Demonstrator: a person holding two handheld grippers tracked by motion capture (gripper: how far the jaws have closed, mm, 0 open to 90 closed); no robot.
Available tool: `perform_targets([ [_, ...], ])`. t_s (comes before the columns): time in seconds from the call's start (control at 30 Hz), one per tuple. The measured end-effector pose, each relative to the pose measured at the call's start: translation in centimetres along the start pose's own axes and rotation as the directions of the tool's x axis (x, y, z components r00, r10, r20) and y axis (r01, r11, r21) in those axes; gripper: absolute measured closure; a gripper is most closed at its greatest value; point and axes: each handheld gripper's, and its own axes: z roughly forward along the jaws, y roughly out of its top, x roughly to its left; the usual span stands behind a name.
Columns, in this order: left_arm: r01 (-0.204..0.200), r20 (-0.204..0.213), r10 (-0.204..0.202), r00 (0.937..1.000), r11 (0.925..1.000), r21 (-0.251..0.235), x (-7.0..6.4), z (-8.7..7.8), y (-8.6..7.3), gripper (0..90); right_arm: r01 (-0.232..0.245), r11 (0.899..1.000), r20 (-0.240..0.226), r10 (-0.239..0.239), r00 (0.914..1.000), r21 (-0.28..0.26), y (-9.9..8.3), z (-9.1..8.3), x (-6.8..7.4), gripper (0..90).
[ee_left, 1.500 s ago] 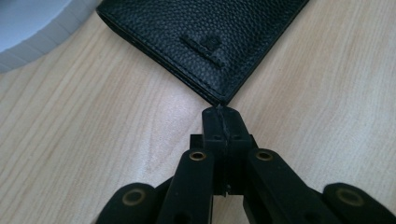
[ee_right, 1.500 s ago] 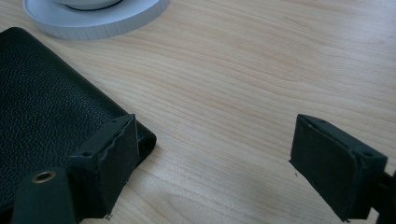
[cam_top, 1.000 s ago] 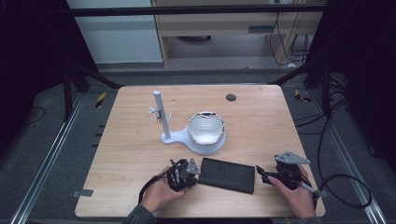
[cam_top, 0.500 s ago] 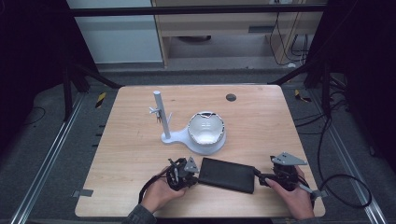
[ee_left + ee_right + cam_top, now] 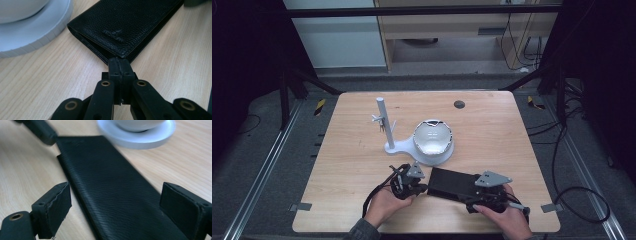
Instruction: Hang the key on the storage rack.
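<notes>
Both grippers are being held at the near edge of the wooden table [image 5: 352, 150], one at each end of a long black wallet [image 5: 454, 183] that is lying flat on the wood. On the person's left, the left gripper [image 5: 119, 65] is being pressed up against a corner of the wallet [image 5: 130, 23]; in the left gripper view its two black jaws are seen brought tightly together, with their tips touching that corner (whether any leather is being pinched between them cannot be told, since no gap is being shown). In the high view this gripper [image 5: 422, 187] is being cupped by the left hand [image 5: 384, 205], with its cable trailing back toward the table edge. On the other side, the right gripper [image 5: 115, 207] is being held with its jaws spread wide apart, one on each long side of the wallet [image 5: 112, 187], so that the grained black surface is being straddled between them without being touched by either pad. In the high view the right gripper [image 5: 469, 192] is being carried by the right hand [image 5: 507, 220], its grey plate lying over the wallet's right end. Just beyond the wallet, a white stand [image 5: 387, 125] with an upright post and a round dish [image 5: 433, 140] is being left untouched on its base.
</notes>
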Motion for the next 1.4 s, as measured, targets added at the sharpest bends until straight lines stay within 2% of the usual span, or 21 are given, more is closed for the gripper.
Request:
perform_targets([
  [0.1, 0.004, -0.003, -0.005, 1.0, 1.0, -0.008, 0.1, -0.1, 0.3, 89.9, 0.056, 0.998, 0.017, -0.057, 0.9982, 0.043, 0.3, 0.9, 0.8, 10.4],
  [0.27, 0.014, -0.005, -0.014, 0.9999, 0.9997, -0.02, 0.4, -0.4, 0.6, 89.9, 0.097, 0.991, 0.074, -0.104, 0.9918, 0.092, 0.4, 1.8, 0.9, 13.2],
  [0.53, 0.012, -0.005, -0.012, 0.9999, 0.9997, -0.022, 0.4, -0.5, 0.9, 89.9, 0.102, 0.989, 0.119, -0.115, 0.9863, 0.111, 0.6, 2.1, 0.7, 19.8],
  [0.6, 0.008, -0.006, -0.008, 0.9999, 0.9997, -0.021, 0.4, -0.5, 1.0, 89.9, 0.106, 0.988, 0.128, -0.12, 0.9845, 0.111, 0.6, 2.1, 0.6, 27.4],
  [0.7, 0.008, -0.002, -0.008, 1.0, 0.9998, -0.021, 0.3, -0.3, 0.8, 89.7, 0.115, 0.987, 0.133, -0.13, 0.9826, 0.109, 0.7, 2.2, 0.6, 34.0],
  [0.8, -0.001, -0.008, 0.001, 1.0, 1.0, 0.0, 0.1, 0.0, 0.5, 88.0, 0.123, 0.987, 0.135, -0.136, 0.9815, 0.099, 0.8, 2.1, 0.7, 37.1],
  [0.97, -0.009, 0.008, 0.009, 0.9999, 0.9999, 0.009, -0.1, 0.8, 0.6, 87.1, 0.112, 0.99, 0.137, -0.124, 0.9828, 0.091, 0.9, 1.9, 0.7, 38.0],
  [1.23, -0.001, -0.002, 0.001, 1.0, 0.9997, -0.023, -0.2, 1.0, 1.4, 87.1, 0.106, 0.989, 0.132, -0.12, 0.984, 0.107, 0.8, 2.1, 0.6, 33.6],
  [1.4, 0.004, -0.008, -0.004, 1.0, 0.9993, -0.037, -0.1, 0.7, 1.8, 87.1, 0.142, 0.981, 0.149, -0.161, 0.9756, 0.131, 1.1, 2.5, 1.0, 32.7],
])
